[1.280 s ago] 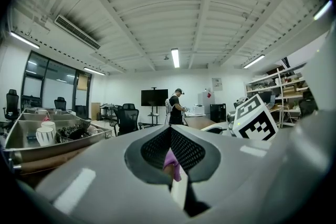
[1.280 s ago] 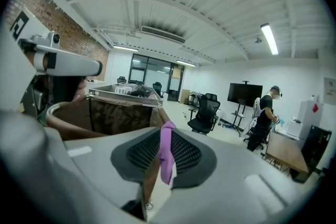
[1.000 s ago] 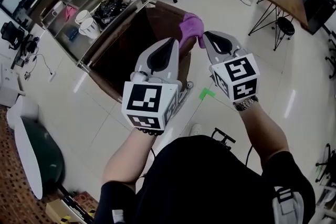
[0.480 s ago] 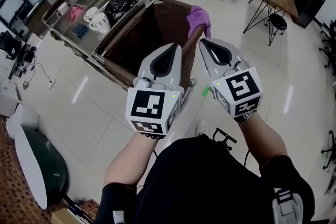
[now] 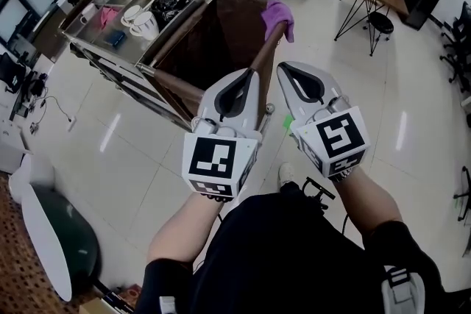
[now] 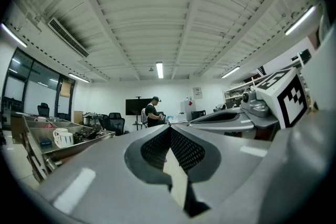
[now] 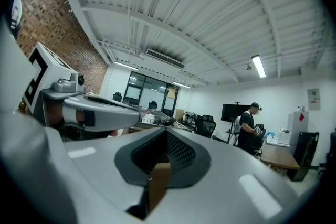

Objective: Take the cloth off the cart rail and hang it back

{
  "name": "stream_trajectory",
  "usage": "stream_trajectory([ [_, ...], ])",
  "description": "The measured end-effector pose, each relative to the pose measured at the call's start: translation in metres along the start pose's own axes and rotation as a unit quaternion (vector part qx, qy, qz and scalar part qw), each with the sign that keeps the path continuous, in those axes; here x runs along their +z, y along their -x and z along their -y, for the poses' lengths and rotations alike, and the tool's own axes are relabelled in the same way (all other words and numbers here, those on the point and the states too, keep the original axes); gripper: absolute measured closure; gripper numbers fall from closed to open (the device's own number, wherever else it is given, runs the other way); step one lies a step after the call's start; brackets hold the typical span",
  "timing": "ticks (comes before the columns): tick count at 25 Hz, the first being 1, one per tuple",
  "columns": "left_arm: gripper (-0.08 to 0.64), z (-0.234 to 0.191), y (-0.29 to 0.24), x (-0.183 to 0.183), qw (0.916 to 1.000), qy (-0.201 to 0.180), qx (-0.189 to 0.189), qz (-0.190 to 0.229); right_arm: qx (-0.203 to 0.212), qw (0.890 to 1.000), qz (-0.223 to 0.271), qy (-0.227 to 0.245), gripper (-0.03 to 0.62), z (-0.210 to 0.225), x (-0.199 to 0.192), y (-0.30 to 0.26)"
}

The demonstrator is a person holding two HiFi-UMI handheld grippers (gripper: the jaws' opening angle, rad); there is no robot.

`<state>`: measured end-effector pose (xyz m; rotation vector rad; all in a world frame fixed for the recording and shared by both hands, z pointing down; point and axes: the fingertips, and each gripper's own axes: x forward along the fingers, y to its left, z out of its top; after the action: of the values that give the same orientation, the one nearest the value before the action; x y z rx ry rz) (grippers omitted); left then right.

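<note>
Judging by how things lie, no step is in hand: the cloth sits on the cart and neither tool touches it, so either the lift has not begun or the cloth is already hung back, and these views alone do not settle which. On the near side of the cart (image 5: 110, 61), the left gripper (image 5: 249, 76) has its jaws pressed together with nothing between them. The right gripper (image 5: 282, 71) just beside it is likewise closed on nothing. Both are held about level and stop short of the cart. Beyond their tips the rail (image 5: 266, 59) runs along the cart's brown bag (image 5: 213, 40). At the rail's far end the purple cloth (image 5: 278, 13) is draped over the corner, well apart from both grippers.
</note>
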<state>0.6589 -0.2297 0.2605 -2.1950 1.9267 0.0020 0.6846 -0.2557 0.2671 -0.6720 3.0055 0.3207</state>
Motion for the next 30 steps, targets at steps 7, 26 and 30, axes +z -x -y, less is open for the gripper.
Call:
stream_trajectory([
  [7,0.561,0.017,0.02,0.011,1.0,0.0,-0.007,0.006,0.0,1.0,0.007,-0.003,0.592,-0.018,0.01,0.028],
  [26,0.561,0.07,0.008,0.005,0.9998,-0.005,0.015,-0.01,0.033,0.999,0.015,-0.001,0.592,0.002,0.007,0.073],
  [30,0.561,0.077,0.007,0.004,0.9997,-0.006,0.021,-0.011,0.036,0.999,0.017,-0.001,0.592,0.005,0.004,0.079],
])
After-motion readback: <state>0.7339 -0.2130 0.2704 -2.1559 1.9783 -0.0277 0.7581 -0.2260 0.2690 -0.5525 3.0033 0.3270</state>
